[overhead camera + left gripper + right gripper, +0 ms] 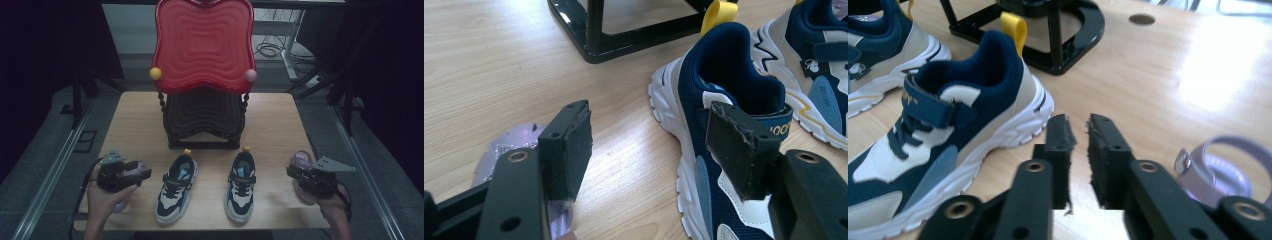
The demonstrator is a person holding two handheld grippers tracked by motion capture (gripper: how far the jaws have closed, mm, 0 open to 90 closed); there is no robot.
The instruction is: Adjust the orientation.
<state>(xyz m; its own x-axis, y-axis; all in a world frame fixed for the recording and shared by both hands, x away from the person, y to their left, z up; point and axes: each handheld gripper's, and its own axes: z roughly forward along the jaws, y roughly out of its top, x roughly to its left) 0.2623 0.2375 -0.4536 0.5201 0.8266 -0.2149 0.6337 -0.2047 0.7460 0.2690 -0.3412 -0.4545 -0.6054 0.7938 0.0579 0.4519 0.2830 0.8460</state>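
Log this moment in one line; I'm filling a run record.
left gripper: open, beside left sneaker | right gripper: nearly shut, empty

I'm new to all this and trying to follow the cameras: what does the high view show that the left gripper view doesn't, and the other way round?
The high view alone takes in the red tray top of the rack, both hands and the right gripper. The left gripper view alone gives a close look at the left gripper, its jaws wide apart with nothing between them. Both show the two sneakers, the left sneaker nearest, the rack's black base, the wooden table and a lilac sandal.
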